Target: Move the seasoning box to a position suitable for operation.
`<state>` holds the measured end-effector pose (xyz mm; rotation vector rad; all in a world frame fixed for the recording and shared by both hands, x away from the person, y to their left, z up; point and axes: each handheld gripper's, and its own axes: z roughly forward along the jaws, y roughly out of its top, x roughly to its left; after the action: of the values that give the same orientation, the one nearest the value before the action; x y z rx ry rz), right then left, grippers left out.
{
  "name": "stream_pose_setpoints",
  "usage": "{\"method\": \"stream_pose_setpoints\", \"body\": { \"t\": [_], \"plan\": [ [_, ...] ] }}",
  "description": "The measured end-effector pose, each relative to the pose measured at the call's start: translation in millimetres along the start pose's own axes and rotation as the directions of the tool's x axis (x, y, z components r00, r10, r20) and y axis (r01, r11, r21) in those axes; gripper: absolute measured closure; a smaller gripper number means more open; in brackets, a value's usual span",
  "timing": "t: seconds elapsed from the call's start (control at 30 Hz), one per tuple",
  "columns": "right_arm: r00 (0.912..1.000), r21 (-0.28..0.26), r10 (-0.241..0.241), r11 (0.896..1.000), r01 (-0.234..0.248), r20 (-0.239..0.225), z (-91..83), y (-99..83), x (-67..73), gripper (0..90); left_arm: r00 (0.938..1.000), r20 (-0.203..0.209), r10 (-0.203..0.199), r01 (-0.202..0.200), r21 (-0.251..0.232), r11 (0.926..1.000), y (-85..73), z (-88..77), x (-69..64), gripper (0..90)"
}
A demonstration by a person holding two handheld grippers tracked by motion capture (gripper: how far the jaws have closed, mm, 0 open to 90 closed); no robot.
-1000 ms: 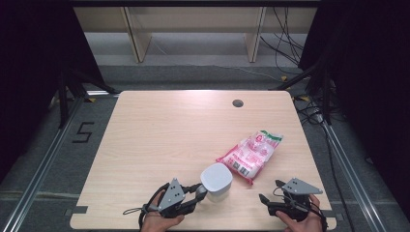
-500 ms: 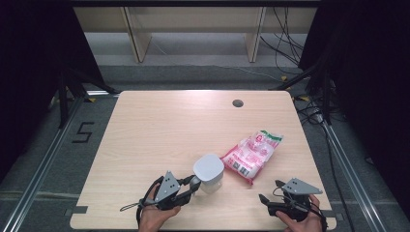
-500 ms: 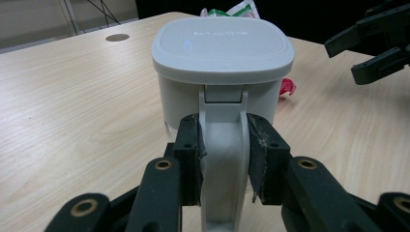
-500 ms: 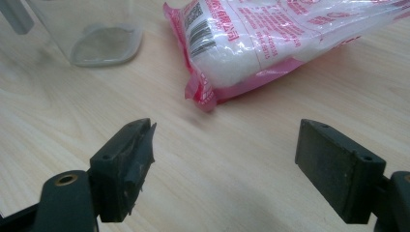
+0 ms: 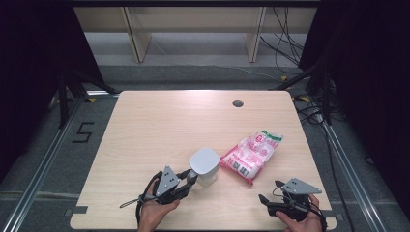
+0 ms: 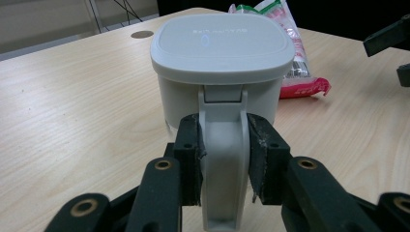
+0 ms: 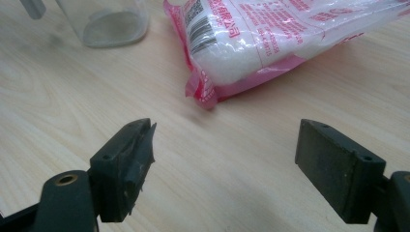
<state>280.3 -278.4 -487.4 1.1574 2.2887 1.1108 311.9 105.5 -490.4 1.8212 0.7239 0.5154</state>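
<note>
A white lidded container (image 5: 204,164) with a handle stands on the wooden table (image 5: 159,125) near the front middle. My left gripper (image 5: 191,180) lies low behind it and is shut on the handle. In the left gripper view both pads clamp the white handle (image 6: 223,145) below the grey lid (image 6: 222,48). A pink and clear bag of white grains (image 5: 251,154) lies just right of the container. My right gripper (image 5: 269,191) rests near the front right edge, open. In its own view the right gripper (image 7: 225,159) holds nothing and the bag (image 7: 251,43) lies a short way ahead.
A round dark hole (image 5: 237,103) sits in the table's far right part. The container's clear base (image 7: 113,21) stands to the left of the bag in the right gripper view. The right gripper's black jaws (image 6: 387,43) show at the far right of the left gripper view.
My left gripper has shifted a little to the left and away from the front edge, taking the container along by its handle. The right gripper and the bag have not moved.
</note>
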Motion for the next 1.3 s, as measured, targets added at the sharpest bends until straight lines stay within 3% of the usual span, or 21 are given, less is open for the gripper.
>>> {"method": "stream_pose_setpoints", "body": {
  "t": [0.03, 0.13, 0.2, 0.23, 0.4, 0.47, 0.53, 0.67, 0.7, 0.77, 0.8, 0.83, 0.87, 0.9, 1.03, 1.07, 1.1, 1.2, 1.3],
  "plan": [
    [0.9993, -0.002, 0.037, 0.999, -0.037, 0.005, 0.1, -0.4, 3.5, 22.0, 0.9999, -0.007, 0.008, -0.008, 0.000, 1.0000, 0.2, 0.2, 1.5, 68.1],
    [0.9991, -0.008, 0.039, 0.999, -0.039, 0.013, 0.4, -0.6, 3.7, 22.1, 0.9999, -0.009, 0.007, -0.007, -0.004, 1.0000, 0.3, 1.7, 4.5, 68.1],
    [1.0000, -0.014, 0.001, 1.000, -0.001, 0.009, 0.9, -0.2, 0.1, 22.1, 0.9998, -0.013, 0.012, -0.012, 0.002, 0.9999, 1.0, 2.4, 5.1, 68.0],
    [0.9992, -0.006, 0.039, 0.999, -0.039, 0.013, 0.4, -0.6, 3.7, 22.1, 0.9994, -0.023, 0.025, -0.025, 0.008, 0.9997, 1.4, 2.3, 6.2, 67.8],
    [0.9995, -0.009, 0.031, 0.999, -0.031, 0.010, 0.5, -0.5, 3.0, 22.1, 0.9977, -0.063, 0.025, -0.025, 0.000, 0.9997, -0.9, 1.6, 9.9, 65.1],
    [0.9994, -0.004, 0.034, 0.999, -0.034, 0.007, 1.0, -0.6, 3.6, 22.1, 0.9948, -0.101, 0.013, -0.013, -0.002, 0.9999, -3.5, 2.9, 12.2, 64.3],
    [0.9997, 0.006, 0.019, 1.000, -0.019, 0.016, -0.1, -0.8, 3.4, 22.1, 0.9873, -0.154, 0.039, -0.037, 0.012, 0.9992, -5.5, 2.8, 18.3, 60.6],
    [0.9995, -0.003, 0.031, 1.000, -0.030, 0.007, 1.4, -0.7, 3.6, 22.1, 0.9869, -0.161, 0.009, -0.009, -0.004, 0.9999, -8.6, 1.7, 17.9, 62.1],
    [1.0000, -0.006, 0.004, 1.000, -0.004, 0.005, 1.6, -0.4, 0.6, 22.1, 0.9861, -0.166, 0.011, -0.012, 0.000, 0.9999, -8.3, 2.1, 17.7, 63.4],
    [0.9998, 0.002, -0.008, 1.000, 0.008, 0.016, 0.6, -0.4, 0.9, 22.0, 0.9795, -0.200, 0.024, -0.020, 0.023, 0.9995, -7.7, 3.2, 18.3, 66.9],
    [1.0000, 0.007, -0.009, 1.000, 0.009, 0.003, 0.8, -0.4, 0.4, 22.1, 0.9787, -0.205, 0.010, -0.005, 0.022, 0.9998, -8.1, 5.0, 18.8, 67.7],
    [1.0000, 0.009, -0.004, 1.000, 0.004, -0.005, 0.6, 0.0, 0.3, 22.0, 0.9793, -0.201, 0.025, -0.021, 0.024, 0.9995, -7.6, 6.1, 21.7, 68.0],
    [0.9997, 0.013, -0.022, 1.000, 0.022, -0.006, 0.8, -0.2, -1.1, 22.1, 0.9803, -0.198, 0.006, -0.003, 0.019, 0.9998, -7.6, 7.7, 22.8, 68.1],
    [0.9999, 0.005, 0.004, 1.000, -0.004, -0.011, 0.9, 0.1, 0.1, 22.1, 0.9795, -0.199, 0.027, -0.022, 0.029, 0.9993, -6.9, 7.9, 24.9, 68.2],
    [0.9998, 0.015, -0.018, 1.000, 0.018, -0.005, 1.4, 0.0, -0.6, 22.0, 0.9780, -0.208, 0.012, -0.006, 0.026, 0.9996, -6.0, 15.2, 28.8, 68.9],
    [0.9998, 0.010, 0.017, 1.000, -0.017, 0.012, 1.6, -0.6, 3.6, 22.1, 0.9802, -0.196, 0.032, -0.028, 0.025, 0.9993, -5.7, 16.4, 30.9, 68.9],
    [0.9999, 0.002, 0.003, 1.000, -0.003, 0.013, 2.1, -0.3, 2.4, 22.0, 0.9808, -0.194, 0.021, -0.021, 0.005, 0.9998, -6.3, 18.6, 30.7, 68.9],
    [1.0000, -0.002, 0.001, 1.000, -0.001, 0.001, 2.7, -0.2, 1.3, 22.1, 0.9842, -0.173, 0.036, -0.035, 0.011, 0.9993, -6.1, 18.7, 34.3, 68.9],
    [0.9999, -0.010, -0.011, 1.000, 0.011, 0.006, 3.2, -0.2, 1.0, 22.0, 0.9840, -0.176, 0.026, -0.025, 0.007, 0.9997, -5.9, 21.6, 34.2, 69.3]
  ]
}}
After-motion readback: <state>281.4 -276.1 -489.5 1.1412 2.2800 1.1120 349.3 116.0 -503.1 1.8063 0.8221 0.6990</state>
